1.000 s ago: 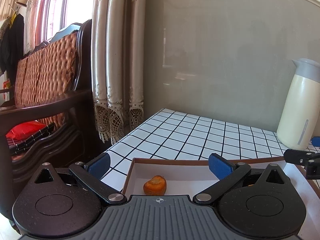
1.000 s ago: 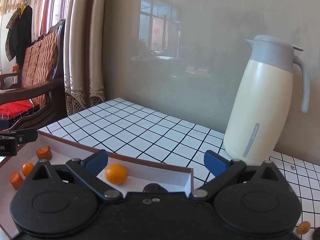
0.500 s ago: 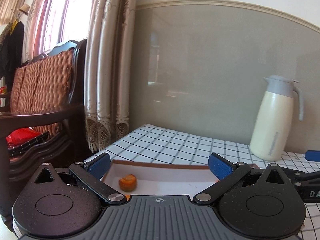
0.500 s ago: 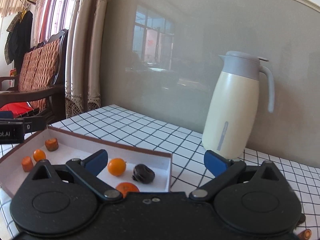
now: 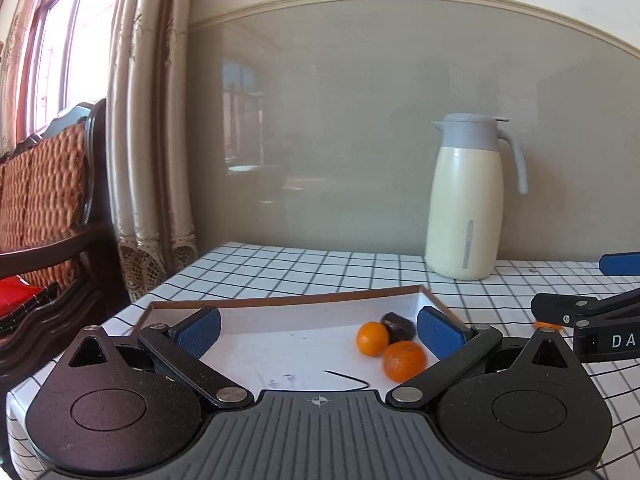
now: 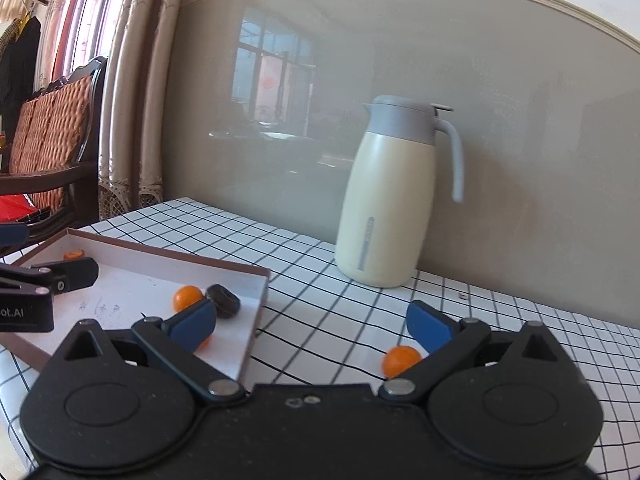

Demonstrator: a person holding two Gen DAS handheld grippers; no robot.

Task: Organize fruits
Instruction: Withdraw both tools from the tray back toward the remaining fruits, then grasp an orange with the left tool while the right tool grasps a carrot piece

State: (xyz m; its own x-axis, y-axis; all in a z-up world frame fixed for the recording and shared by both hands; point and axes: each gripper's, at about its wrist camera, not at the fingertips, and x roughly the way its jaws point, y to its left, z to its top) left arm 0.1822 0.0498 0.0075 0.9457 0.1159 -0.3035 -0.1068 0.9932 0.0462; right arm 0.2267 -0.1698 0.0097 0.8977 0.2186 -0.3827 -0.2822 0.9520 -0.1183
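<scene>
A shallow white tray with a brown rim point(image 5: 280, 301) point(image 6: 168, 255) lies on the checked table. In it are two small oranges point(image 5: 372, 338) point(image 5: 403, 361) and a dark round fruit point(image 5: 398, 326) point(image 6: 224, 299); an orange piece point(image 6: 74, 255) lies at its far left corner. Another small orange point(image 6: 400, 359) lies on the table right of the tray, just inside my right gripper's right finger. My left gripper point(image 5: 319, 327) is open and empty over the tray. My right gripper point(image 6: 312, 324) is open and empty over the tray's right edge.
A cream thermos jug with a grey lid point(image 5: 468, 200) point(image 6: 392, 196) stands at the back by the wall. A wooden chair with a woven back point(image 5: 44, 184) and curtains point(image 5: 148, 128) stand to the left. The table's left edge point(image 5: 132, 308) is close to the tray.
Both grippers have swung to the right and pulled back. The jug has shifted left in both views, and the loose orange on the table has come into the right wrist view.
</scene>
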